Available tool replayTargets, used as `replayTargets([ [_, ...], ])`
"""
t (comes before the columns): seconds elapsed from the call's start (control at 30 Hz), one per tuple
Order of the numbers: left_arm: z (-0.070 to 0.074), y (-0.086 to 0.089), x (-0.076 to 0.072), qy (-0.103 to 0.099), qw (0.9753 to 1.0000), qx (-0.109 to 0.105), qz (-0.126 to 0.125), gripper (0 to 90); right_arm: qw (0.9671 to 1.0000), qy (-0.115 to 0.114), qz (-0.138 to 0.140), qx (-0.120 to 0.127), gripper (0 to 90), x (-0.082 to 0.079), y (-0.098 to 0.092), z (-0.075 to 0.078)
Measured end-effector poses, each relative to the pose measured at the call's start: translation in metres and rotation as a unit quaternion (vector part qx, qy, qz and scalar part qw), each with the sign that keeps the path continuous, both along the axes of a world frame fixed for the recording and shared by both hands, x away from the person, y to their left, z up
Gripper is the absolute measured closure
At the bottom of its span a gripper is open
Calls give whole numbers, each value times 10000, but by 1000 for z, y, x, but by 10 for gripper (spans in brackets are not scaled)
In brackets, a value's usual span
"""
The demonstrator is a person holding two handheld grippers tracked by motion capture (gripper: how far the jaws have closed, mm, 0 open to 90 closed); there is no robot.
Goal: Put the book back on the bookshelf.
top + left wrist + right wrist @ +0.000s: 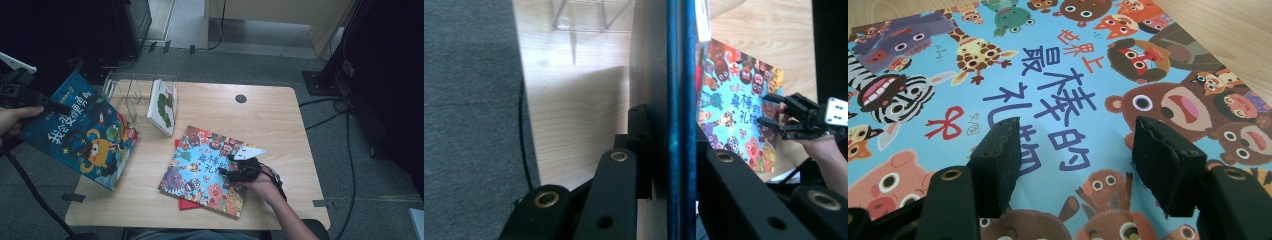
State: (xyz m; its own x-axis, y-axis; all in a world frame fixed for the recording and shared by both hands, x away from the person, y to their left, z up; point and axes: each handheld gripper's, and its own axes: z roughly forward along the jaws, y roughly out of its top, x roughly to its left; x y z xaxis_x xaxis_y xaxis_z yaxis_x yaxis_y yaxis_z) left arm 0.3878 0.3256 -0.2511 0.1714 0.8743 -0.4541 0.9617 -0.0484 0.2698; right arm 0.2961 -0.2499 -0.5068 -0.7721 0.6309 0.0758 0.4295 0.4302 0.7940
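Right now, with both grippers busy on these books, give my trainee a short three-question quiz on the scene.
1. True or false: the left gripper is shut on the dark blue book, holding it off the table.
2. Which book does the right gripper hover over with open jaws? A) the caterpillar book in the clear rack B) the light blue animal book C) the red book
3. What lies directly under the light blue animal book?

Key: 1 true; 2 B; 3 the red book, its edge showing at the front.
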Motion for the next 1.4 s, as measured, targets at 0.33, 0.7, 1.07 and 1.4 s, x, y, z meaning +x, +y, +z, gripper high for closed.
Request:
replayTargets([
  [0.33,6,-2,21,7,9998,147,137,828,10000,-3,3,10,362,0,0,0],
  [0.7,19,-7,43,-19,9990,352,282,829,10000,-18,-9,5,360,0,1,0],
  [1.07,28,1,46,-76,9985,410,364,829,10000,-18,-33,5,359,-1,1,-1],
  [1.4,28,6,57,-164,9977,317,581,830,10000,-20,-46,2,359,-1,1,-1],
])
